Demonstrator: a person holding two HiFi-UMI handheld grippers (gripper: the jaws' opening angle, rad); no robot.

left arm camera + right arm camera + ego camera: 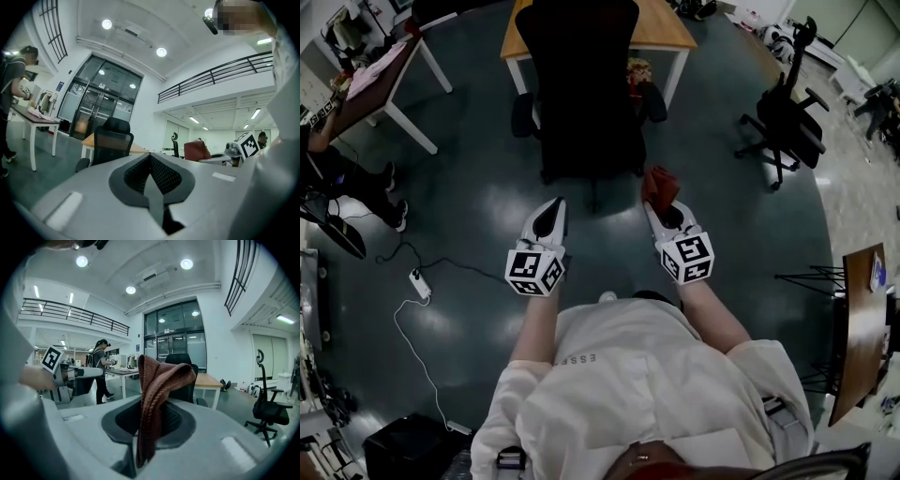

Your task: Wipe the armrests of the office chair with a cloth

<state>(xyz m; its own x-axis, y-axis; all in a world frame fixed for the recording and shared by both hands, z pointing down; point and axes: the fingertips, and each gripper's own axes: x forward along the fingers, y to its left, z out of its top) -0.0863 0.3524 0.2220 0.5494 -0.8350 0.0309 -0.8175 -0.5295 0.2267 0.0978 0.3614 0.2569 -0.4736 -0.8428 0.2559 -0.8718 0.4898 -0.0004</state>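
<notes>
Brown cloth [159, 380] partly hides right gripper's [151, 423] fingers [177, 420], seemingly clamped.

A dark, glossy floor [478, 211] spread beneath everything. Ahead of the left gripper [553, 206] and the right gripper [656, 208] stood a wood-topped table [666, 28] on white legs. A spare black chair [783, 117] sat well off to the right gripper's right, and a darker table [389, 70] lay far to the left gripper's left. White walls [213, 333], glazed doors [176, 341], a railed mezzanine [220, 70] and round ceiling lights [161, 52] enclosed the room.
</notes>
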